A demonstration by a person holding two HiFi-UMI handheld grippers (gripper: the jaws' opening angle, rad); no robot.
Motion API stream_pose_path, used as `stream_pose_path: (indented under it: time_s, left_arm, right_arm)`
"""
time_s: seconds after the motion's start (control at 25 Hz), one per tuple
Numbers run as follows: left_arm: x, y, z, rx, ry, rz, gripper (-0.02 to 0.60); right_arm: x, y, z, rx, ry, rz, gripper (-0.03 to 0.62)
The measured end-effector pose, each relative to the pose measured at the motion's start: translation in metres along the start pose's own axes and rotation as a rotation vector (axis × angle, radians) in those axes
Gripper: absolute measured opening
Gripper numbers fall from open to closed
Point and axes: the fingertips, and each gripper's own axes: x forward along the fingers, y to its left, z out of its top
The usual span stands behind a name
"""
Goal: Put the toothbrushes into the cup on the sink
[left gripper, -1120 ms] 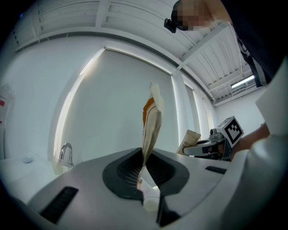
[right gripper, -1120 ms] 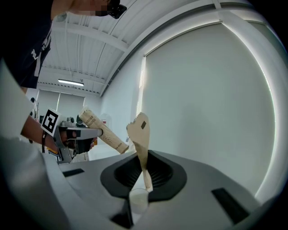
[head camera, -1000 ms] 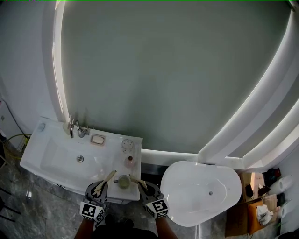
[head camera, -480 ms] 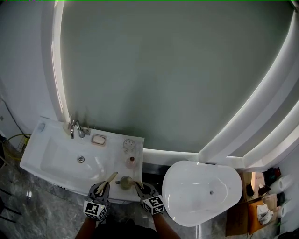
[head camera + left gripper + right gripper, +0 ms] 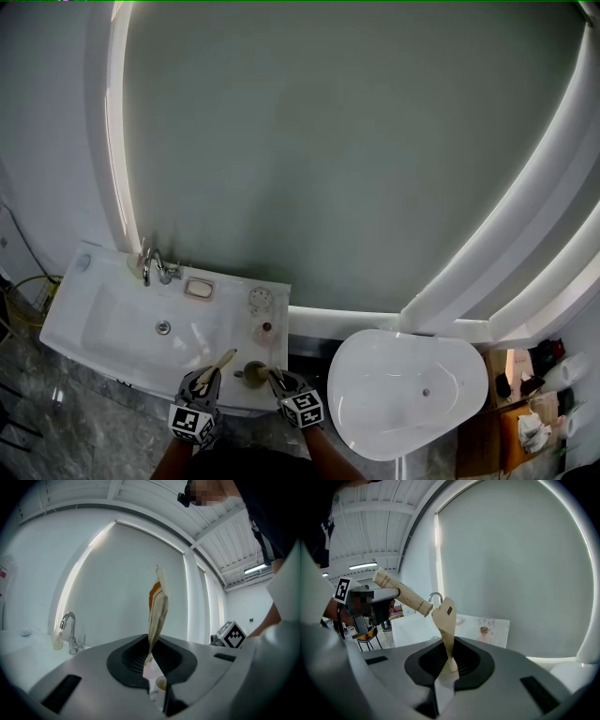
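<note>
Bathroom from overhead. Left tool [image 5: 201, 381] clamped on a paper-wrapped toothbrush [image 5: 157, 611], held at the front edge of the white sink counter [image 5: 112, 328]. Right tool [image 5: 279, 381] clamped likewise on a second toothbrush [image 5: 444, 620], angled toward the cup [image 5: 251, 371] on the counter between both tools. Tap [image 5: 155, 265] at the back, white tub [image 5: 408, 394] to the right.

white bathtub [image 5: 408, 394] at right | soap dish [image 5: 198, 289] beside faucet [image 5: 156, 266] | clear glass [image 5: 261, 298] near wall
</note>
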Motion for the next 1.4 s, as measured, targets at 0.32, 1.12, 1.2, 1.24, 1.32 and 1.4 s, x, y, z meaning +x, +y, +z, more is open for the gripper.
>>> stream_pose_path:
  time_s: [0.32, 1.12, 1.2, 1.24, 1.32, 1.4]
  left_arm:
    - [0.007, 0.0, 0.002, 0.011, -0.003, -0.003, 0.046]
    - [0.008, 0.01, 0.001, -0.025, -0.027, 0.032, 0.046]
    - [0.008, 0.009, 0.0, -0.024, -0.024, 0.03, 0.046]
    - [0.008, 0.008, -0.001, -0.024, -0.02, 0.031, 0.046]
    - [0.007, 0.007, -0.002, -0.023, -0.013, 0.031, 0.046]
    - [0.005, 0.007, -0.003, -0.024, -0.011, 0.031, 0.046]
  right_arm:
    - [0.007, -0.005, -0.009, -0.01, 0.032, -0.008, 0.048]
    - [0.019, -0.007, -0.017, -0.025, 0.094, 0.004, 0.048]
    - [0.019, -0.007, -0.018, -0.026, 0.096, 0.006, 0.048]
    - [0.02, -0.007, -0.018, -0.026, 0.093, 0.007, 0.048]
    - [0.02, -0.008, -0.018, -0.025, 0.091, 0.007, 0.048]
    - [0.02, -0.008, -0.019, -0.021, 0.099, 0.009, 0.048]
